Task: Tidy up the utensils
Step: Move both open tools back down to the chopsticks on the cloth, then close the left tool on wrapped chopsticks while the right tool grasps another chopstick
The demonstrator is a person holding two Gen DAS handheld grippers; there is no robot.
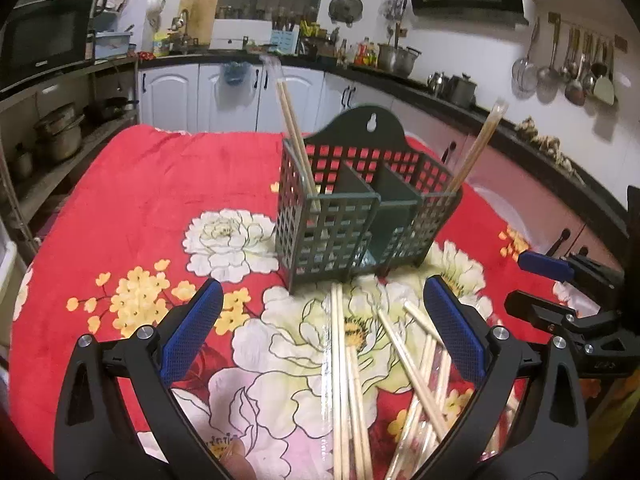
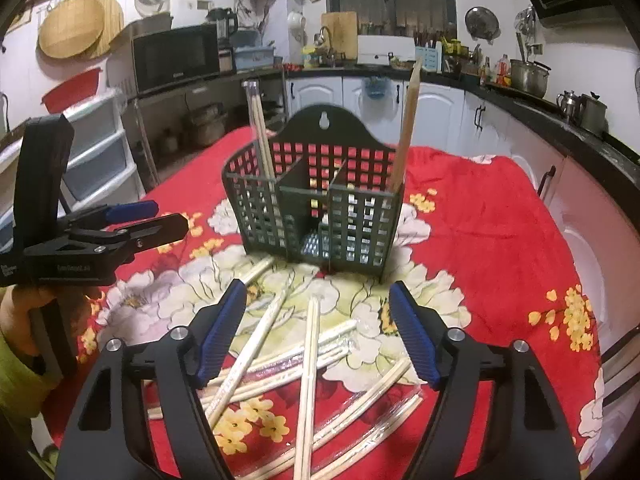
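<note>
Hovering above a scatter of chopsticks, the left gripper (image 1: 322, 332) is held with its blue-padded fingers (image 1: 192, 328) spread wide and nothing between them. The right gripper (image 2: 318, 328) is likewise held spread and empty over the same pile. In the left wrist view the right gripper (image 1: 560, 280) is seen at the right edge; in the right wrist view the left gripper (image 2: 132, 220) is seen at the left edge, side-on.

The loose chopsticks (image 2: 308, 380) are strewn crosswise on the cloth just in front of both grippers, several of them in clear plastic sleeves. Just beyond them a dark green lattice basket (image 1: 360, 208) is stood upright on the table, divided into three compartments, with a hanging hole in its raised back plate. One sleeved pair of chopsticks (image 1: 292, 128) is leaned in the left compartment, and another pair (image 1: 476, 148) is leaned in the right compartment; the middle compartment is seen without chopsticks.

The table is covered by a red cloth (image 1: 140, 184) printed with white and yellow flowers. Behind it, white kitchen cabinets (image 1: 224, 96) and a dark countertop are visible.
</note>
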